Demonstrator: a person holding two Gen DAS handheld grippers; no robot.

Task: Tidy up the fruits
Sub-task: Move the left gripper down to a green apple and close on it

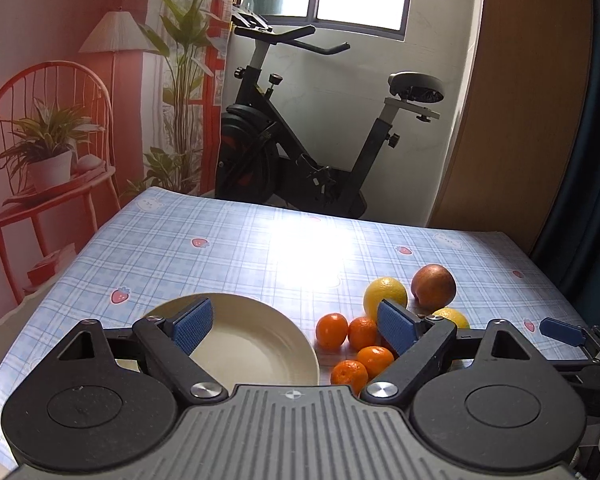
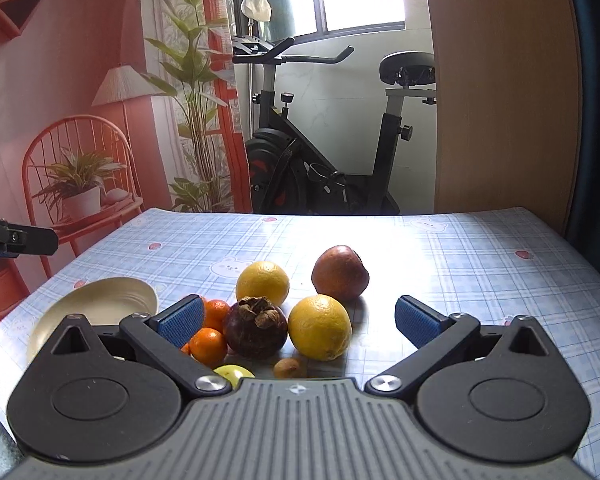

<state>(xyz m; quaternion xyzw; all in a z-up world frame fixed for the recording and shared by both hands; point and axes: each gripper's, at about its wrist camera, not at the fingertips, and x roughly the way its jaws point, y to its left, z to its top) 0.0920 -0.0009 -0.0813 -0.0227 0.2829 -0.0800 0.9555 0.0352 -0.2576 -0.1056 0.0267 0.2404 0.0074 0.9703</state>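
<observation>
While both grippers hang over the checked tablecloth (image 2: 440, 256) with nothing held, the cream plate (image 1: 256, 344) waits empty at lower centre. Left gripper (image 1: 296, 326) gapes wide above the plate's rim; right gripper (image 2: 300, 316) spreads around the mangosteen (image 2: 255, 330) and a lemon (image 2: 319, 327) — tangerines (image 2: 208, 345) crowd alongside, an apple (image 2: 340, 273) behind.

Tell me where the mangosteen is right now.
In the right wrist view the mangosteen sits on the tablecloth mid-cluster, between a tangerine to its left and a lemon to its right.
</observation>
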